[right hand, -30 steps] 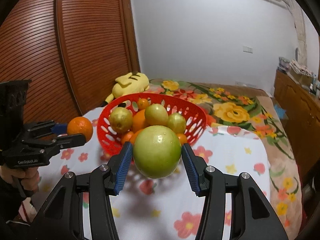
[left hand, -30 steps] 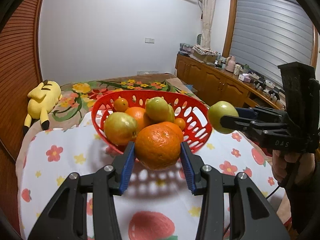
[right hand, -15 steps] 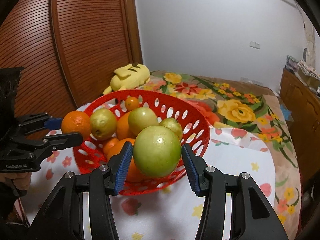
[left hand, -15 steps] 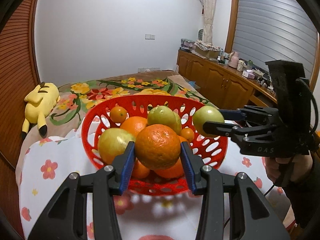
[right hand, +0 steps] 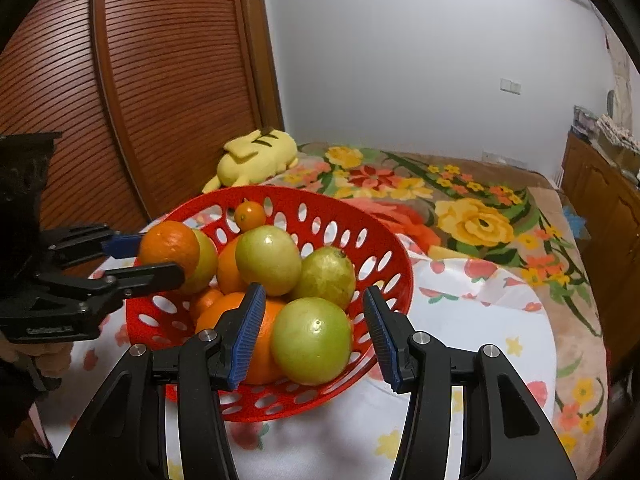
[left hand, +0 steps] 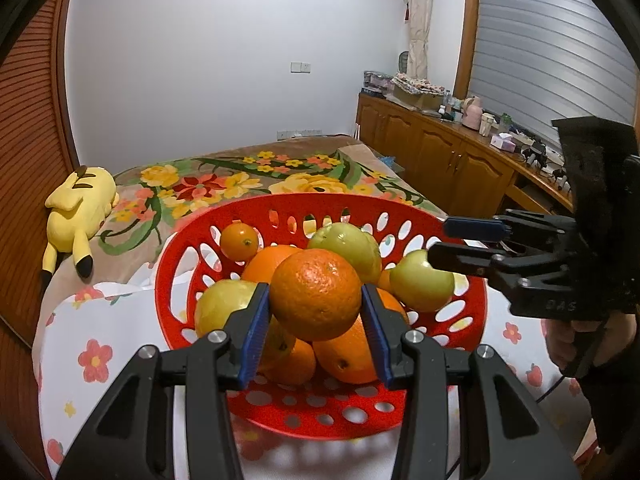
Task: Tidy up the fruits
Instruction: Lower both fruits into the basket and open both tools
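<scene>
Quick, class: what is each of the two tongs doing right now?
Left tongs: shut on the round orange citrus fruit.
Right tongs: open, pads clear of the round green fruit, which sits in the red perforated plastic basket.

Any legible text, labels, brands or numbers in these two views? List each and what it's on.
"DAS": raised letters on the side of the right gripper, seen from the left wrist view.
Left gripper: a short raised marking on its side, too blurred to read in the right wrist view.
Boxes and bottles on the sideboard: any labels are too small to read.
Nothing else bears text.
</scene>
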